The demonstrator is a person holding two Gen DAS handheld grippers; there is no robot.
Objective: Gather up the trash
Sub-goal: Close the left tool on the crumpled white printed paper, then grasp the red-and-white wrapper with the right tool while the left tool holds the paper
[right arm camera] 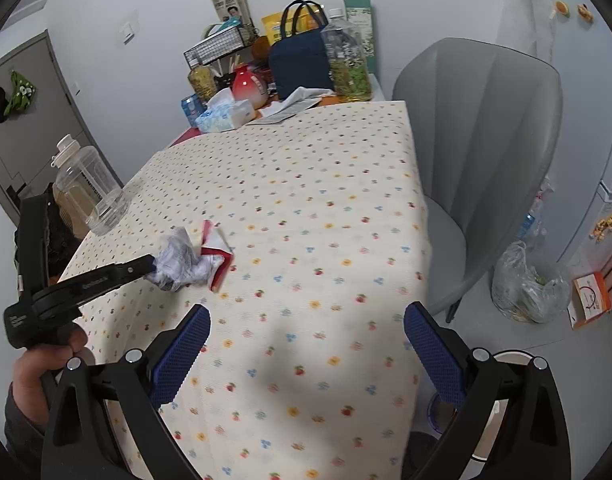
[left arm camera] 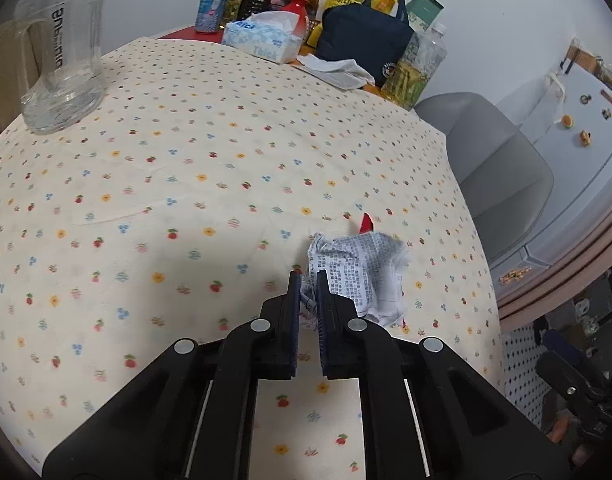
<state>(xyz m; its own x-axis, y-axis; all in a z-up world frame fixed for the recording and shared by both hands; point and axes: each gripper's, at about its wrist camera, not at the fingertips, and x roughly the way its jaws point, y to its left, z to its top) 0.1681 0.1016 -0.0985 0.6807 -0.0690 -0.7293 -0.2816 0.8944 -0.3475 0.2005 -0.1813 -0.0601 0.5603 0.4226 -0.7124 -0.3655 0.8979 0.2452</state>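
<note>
While the cream desk with its fruit-dotted cloth [right arm camera: 306,208] carries one piece of rubbish, collection looks barely begun. On the floor beside the grey chair [right arm camera: 478,152], a clear plastic bag [right arm camera: 526,284] part full of scraps, likely the drop point. Near the desk's left edge, a clear plastic jug [left arm camera: 61,48], apparently empty. Left tongs [left arm camera: 308,292] clamped on the crumpled printed paper with red card [left arm camera: 362,276], low over the cloth. Right tongs [right arm camera: 306,332] wide apart, holding nothing.
</note>
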